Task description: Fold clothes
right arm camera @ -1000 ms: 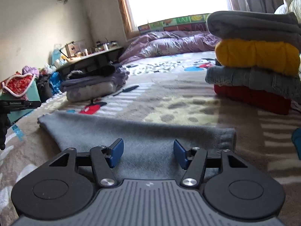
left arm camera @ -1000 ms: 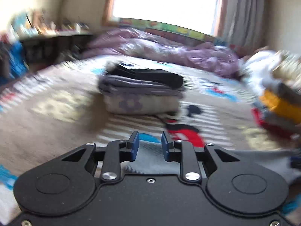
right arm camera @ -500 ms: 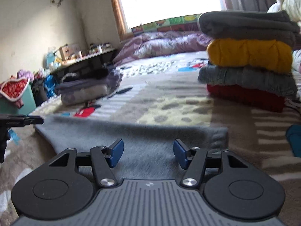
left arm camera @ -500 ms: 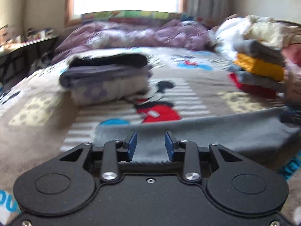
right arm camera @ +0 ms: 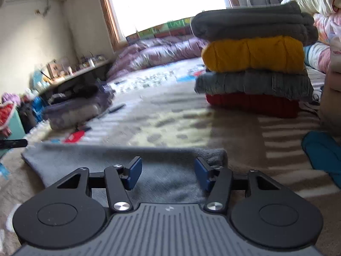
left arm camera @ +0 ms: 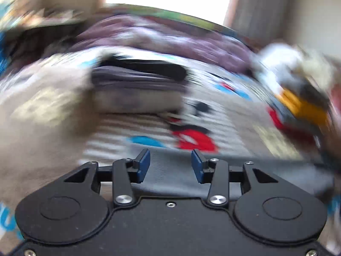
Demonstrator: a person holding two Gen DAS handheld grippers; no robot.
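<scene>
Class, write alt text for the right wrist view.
The right gripper, blue pads apart and closing, hovers over a folded grey fleece garment on a patterned bed cover. Beyond stands a stack of folded grey, mustard and red sweaters.

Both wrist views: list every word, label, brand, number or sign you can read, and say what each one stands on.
None can be read.
Coloured panels under the window: letter-like shapes, too blurred to read.
Printed patch on the bed blanket: rows of marks, too small and blurred.
Right hand-held gripper: a small pale logo on its grey body, no letters legible.
Left wrist view: motion blur hides any text.
</scene>
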